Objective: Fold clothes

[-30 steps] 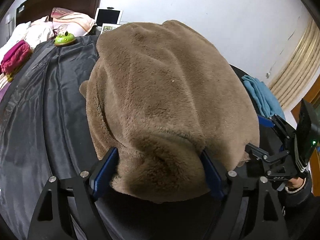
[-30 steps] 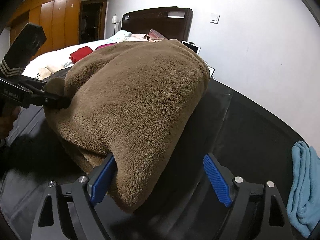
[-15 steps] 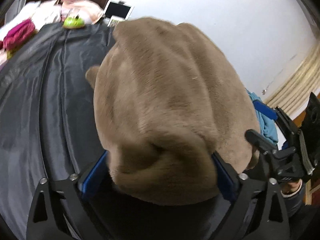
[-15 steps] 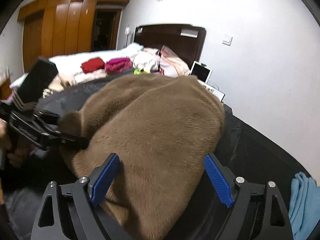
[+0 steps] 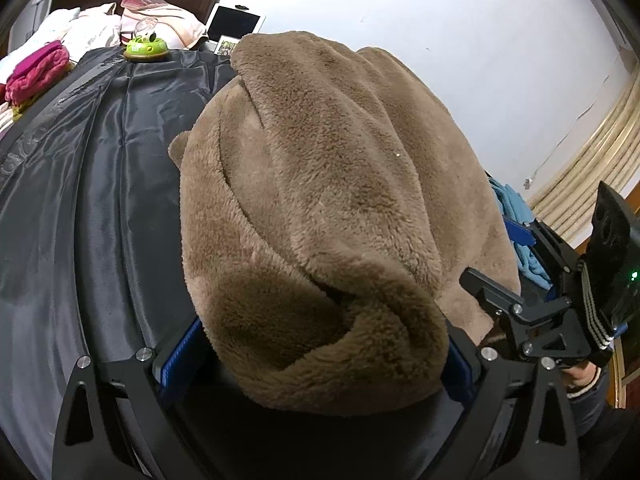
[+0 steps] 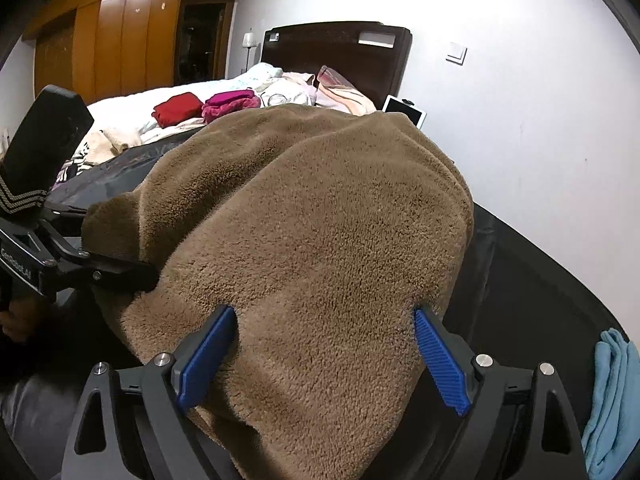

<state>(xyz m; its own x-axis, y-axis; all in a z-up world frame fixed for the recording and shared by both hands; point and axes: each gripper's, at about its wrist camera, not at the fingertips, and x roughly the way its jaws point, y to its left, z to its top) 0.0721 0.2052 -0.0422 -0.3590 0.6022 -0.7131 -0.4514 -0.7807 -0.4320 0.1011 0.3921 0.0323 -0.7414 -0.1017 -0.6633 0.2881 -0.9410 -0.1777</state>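
A thick brown fleece garment point(image 5: 340, 200) lies bunched on a black sheet point(image 5: 100, 200). Its near rolled edge bulges between the wide-spread blue pads of my left gripper point(image 5: 320, 360), which is open and touches the fabric on both sides. In the right wrist view the same garment point(image 6: 320, 240) drapes down between the fingers of my right gripper point(image 6: 320, 356), also open, and the right pad stands just clear of the fleece. The left gripper point(image 6: 116, 268) pokes into the garment's left edge there. The right gripper point(image 5: 500, 260) sits at the garment's right edge, held by a hand.
A folded blue towel point(image 6: 612, 400) lies on the sheet to the right. A green toy point(image 5: 146, 46) and a white tablet point(image 5: 236, 26) sit at the far end. Folded pink point(image 6: 232, 104) and red clothes point(image 6: 176, 108) lie on the bed beyond.
The left gripper's pads have spread wider around the rolled edge. The right gripper has moved in, so the fleece now fills the gap between its fingers.
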